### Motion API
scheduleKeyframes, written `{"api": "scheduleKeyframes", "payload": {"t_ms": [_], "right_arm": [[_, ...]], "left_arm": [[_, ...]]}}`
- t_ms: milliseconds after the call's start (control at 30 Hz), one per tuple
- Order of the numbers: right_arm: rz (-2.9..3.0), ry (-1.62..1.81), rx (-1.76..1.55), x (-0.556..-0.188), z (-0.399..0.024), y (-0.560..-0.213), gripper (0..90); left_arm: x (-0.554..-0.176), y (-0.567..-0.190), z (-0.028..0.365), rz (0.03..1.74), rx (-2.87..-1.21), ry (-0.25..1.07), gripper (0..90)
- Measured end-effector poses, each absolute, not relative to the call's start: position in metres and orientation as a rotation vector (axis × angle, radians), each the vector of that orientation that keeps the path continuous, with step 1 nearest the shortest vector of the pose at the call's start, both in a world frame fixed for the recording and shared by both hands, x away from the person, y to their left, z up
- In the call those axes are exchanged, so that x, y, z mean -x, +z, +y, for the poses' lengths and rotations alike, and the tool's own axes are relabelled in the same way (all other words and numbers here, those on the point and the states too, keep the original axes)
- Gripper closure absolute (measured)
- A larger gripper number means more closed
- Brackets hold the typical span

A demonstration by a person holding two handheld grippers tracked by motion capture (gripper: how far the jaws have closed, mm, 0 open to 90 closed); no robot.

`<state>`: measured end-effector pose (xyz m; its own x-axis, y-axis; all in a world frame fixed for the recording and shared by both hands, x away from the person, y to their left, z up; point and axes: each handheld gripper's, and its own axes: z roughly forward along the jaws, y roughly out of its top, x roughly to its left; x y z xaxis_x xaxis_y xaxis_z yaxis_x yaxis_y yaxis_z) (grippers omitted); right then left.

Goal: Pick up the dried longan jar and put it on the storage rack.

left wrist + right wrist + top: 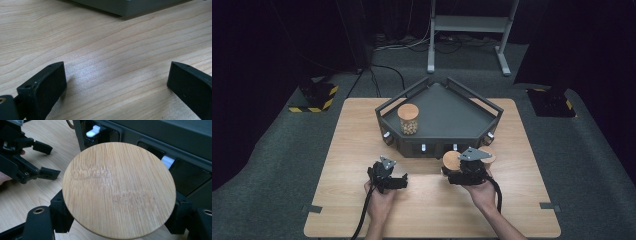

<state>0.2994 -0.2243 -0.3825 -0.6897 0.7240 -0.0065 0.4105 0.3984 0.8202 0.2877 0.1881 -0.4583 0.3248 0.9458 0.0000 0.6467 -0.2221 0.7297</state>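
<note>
Grippers: I count two, the left gripper (398,181) and the right gripper (458,176), one in each hand.
Hands: two, my left hand (380,199) and right hand (482,192).
Jars: I see two, a jar of nuts (408,119) standing in the tray and a second jar (452,161) at the tray's front edge, clamped between the right gripper's jaws.
Bamboo lids: two, one on each jar; the near lid (117,188) is seen from above.
Trays: one grey tray (452,117).
White clips on the tray front: I make out four.
Tables: one wooden table (432,210).
</note>
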Motion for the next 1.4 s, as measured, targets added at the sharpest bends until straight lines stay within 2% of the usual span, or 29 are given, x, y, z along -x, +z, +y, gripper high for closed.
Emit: {"api": "scheduleKeyframes", "payload": {"t_ms": [1400], "right_arm": [[2.274,1.231,-1.012,-0.324,-0.227,-0.309,25.7]], "left_arm": [[-0.288,-0.458,0.188,1.398,-1.959,0.607,2.3]]}}
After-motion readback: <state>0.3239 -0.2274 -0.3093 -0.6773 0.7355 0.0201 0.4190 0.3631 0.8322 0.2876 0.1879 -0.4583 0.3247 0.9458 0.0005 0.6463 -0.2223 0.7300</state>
